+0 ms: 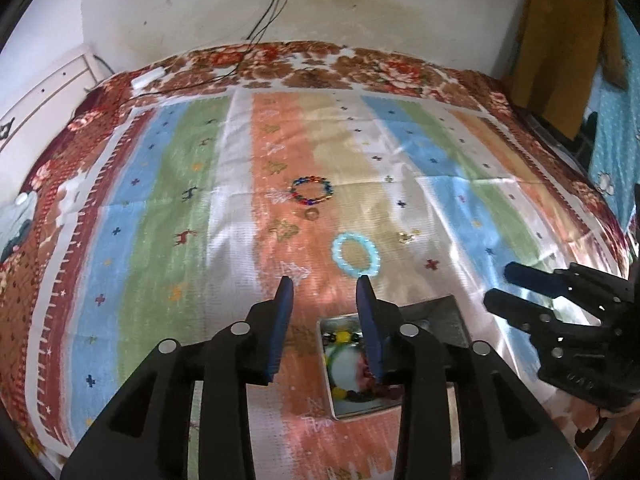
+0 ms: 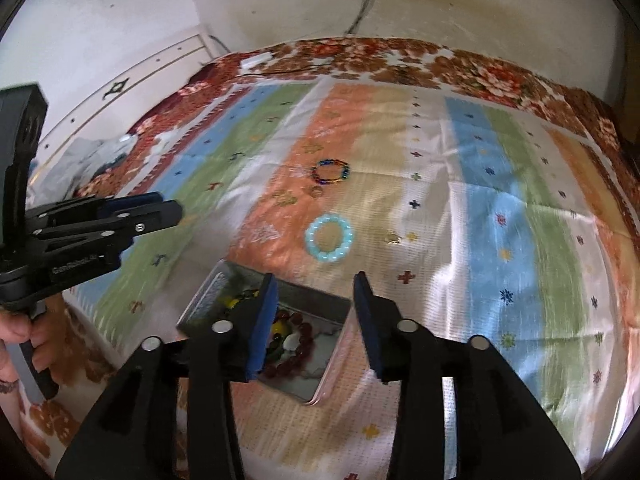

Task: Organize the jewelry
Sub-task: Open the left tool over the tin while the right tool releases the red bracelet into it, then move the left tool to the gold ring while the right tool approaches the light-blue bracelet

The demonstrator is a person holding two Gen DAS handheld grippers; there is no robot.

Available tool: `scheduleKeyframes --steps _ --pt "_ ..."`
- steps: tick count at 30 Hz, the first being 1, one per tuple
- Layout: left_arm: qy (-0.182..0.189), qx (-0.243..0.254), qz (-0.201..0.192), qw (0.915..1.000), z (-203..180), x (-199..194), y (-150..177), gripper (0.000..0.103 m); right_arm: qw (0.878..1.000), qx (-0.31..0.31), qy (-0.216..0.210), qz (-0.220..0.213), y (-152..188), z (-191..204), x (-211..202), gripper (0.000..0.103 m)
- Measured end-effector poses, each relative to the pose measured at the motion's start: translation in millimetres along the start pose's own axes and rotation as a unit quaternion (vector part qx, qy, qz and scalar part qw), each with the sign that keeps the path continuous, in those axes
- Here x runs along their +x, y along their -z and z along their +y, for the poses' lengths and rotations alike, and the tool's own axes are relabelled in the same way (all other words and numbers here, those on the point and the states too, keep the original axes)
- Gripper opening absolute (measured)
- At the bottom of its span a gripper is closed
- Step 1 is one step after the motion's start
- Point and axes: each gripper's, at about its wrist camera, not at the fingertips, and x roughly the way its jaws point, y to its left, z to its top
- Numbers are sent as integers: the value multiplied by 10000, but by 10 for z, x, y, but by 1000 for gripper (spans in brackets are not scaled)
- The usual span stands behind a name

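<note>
A metal tin (image 1: 432, 312) (image 2: 320, 300) lies on the striped cloth and holds several bead bracelets (image 1: 344, 338) (image 2: 296, 336). A light blue bead bracelet (image 1: 355, 254) (image 2: 329, 239) lies just beyond it. A multicoloured bead bracelet (image 1: 312, 191) (image 2: 330, 171) lies farther back, with a small gold ring (image 1: 311, 213) (image 2: 316, 191) near it. A small gold piece (image 1: 407, 236) (image 2: 393, 237) lies right of the blue bracelet. My left gripper (image 1: 325, 286) (image 2: 160, 206) is open and empty above the tin's left side. My right gripper (image 2: 316, 282) (image 1: 500, 284) is open and empty over the tin.
The striped cloth (image 1: 180, 200) (image 2: 500, 240) covers a floral bedspread (image 1: 360, 68). Cables (image 1: 256, 32) hang down the back wall onto the bed. A yellow garment (image 1: 560, 40) hangs at the right. A white cabinet (image 2: 120, 80) stands at the left.
</note>
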Motion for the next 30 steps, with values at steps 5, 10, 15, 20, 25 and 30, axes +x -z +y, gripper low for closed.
scheduleKeyframes --steps 5,10,15,20,25,30 --pt "-8 -16 101 9999 18 124 -72 40 9996 252 -35 111 -49 -111 119 42" --pt "-91 116 221 9996 -28 274 -141 41 9992 301 -27 269 -100 -152 274 42" --pt "-177 118 277 9994 44 391 -260 42 9987 286 58 416 -157 -198 422 42" --pt "-113 -72 424 9990 162 541 -311 42 9983 160 181 538 -196 -225 578 42" --pt "-80 -150 517 9985 206 676 -381 42 9973 348 47 639 -238 -315 689 42" --pt "19 -153 580 9982 169 783 -446 42 9970 459 -46 614 -327 -351 769 42"
